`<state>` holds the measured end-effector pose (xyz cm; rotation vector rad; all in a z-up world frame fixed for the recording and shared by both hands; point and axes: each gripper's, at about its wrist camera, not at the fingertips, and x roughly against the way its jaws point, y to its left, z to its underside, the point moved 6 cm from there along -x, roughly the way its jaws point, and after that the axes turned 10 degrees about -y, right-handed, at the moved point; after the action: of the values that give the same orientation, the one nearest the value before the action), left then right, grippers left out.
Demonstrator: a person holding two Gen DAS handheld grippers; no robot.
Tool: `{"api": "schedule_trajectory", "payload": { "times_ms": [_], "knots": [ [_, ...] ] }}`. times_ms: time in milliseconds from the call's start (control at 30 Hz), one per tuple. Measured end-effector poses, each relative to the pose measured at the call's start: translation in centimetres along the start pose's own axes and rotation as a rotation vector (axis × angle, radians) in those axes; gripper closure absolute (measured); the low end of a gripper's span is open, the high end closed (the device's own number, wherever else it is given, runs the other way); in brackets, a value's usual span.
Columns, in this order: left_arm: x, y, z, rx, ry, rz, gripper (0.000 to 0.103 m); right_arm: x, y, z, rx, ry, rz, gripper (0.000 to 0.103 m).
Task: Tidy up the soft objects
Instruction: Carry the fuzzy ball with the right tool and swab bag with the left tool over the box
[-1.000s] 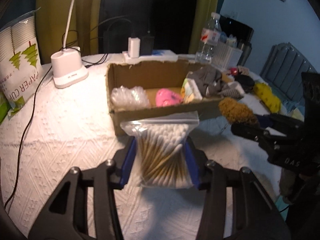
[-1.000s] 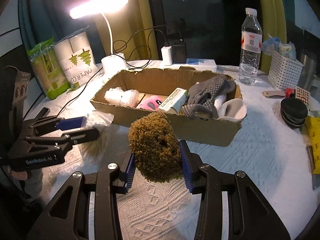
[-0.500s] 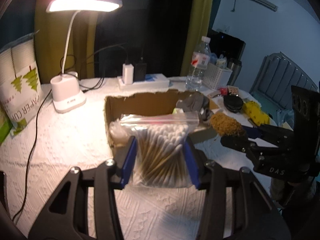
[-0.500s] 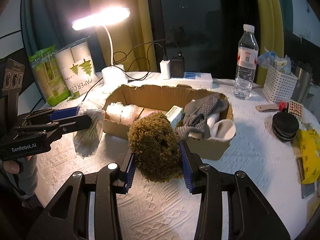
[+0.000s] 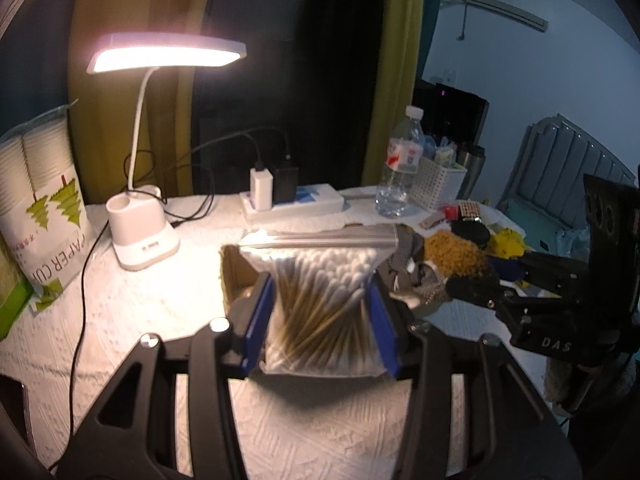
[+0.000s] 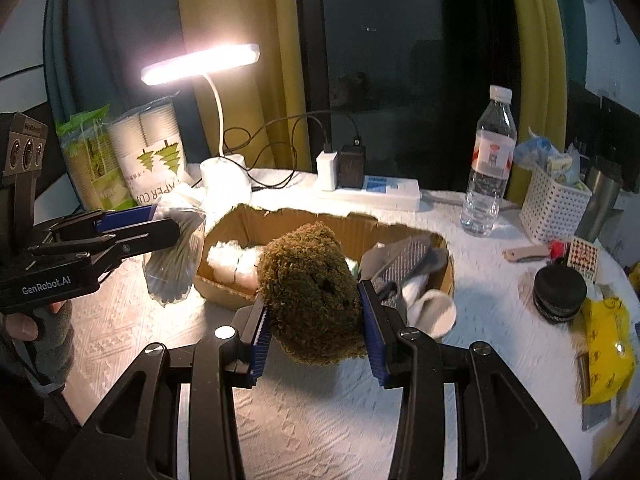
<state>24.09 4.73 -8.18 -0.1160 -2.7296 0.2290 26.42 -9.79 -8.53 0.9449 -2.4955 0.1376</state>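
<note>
A round table under a white embossed cloth (image 6: 472, 264) carries everything, and the largest thing on it is an open brown cardboard box with torn edges (image 6: 320, 222), standing near the middle toward the far edge. Inside the box, white fluffy wads (image 6: 234, 260) lie at its left end and grey dotted socks with a white one (image 6: 404, 264) spill over its right end. Behind the box, along the table's far edge, stand a lit white desk lamp with a curved neck (image 6: 218, 128) and a white power strip with two chargers plugged in (image 6: 372, 192); a sleeve of white paper cups printed with green trees (image 6: 150, 152) leans at the far-left edge. A clear plastic water bottle with a red-and-white label (image 6: 490, 160) and a white perforated plastic basket (image 6: 554, 208) stand toward the far-right edge, with a black round lid (image 6: 560, 290) and a crumpled yellow bag (image 6: 608, 340) nearer the right edge. The right gripper (image 6: 316, 320) is clamped on an olive-brown fuzzy plush lump (image 6: 310, 292), held clear of the cloth in front of the box. The left gripper (image 5: 322, 312) squeezes a clear zip bag of wooden-stemmed cotton swabs (image 5: 324, 300) between its blue pads, lifted off the cloth just left of the box's near-left corner.
</note>
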Motion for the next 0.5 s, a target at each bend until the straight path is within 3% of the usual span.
{"api": "schedule_trajectory", "payload": {
  "times_ms": [500],
  "knots": [
    [-2.8,0.4,-1.4,-0.031,-0.026,-0.002,0.056,-2.5,-0.2,-2.2,0.011,-0.011,-0.017,0.060]
  ]
}}
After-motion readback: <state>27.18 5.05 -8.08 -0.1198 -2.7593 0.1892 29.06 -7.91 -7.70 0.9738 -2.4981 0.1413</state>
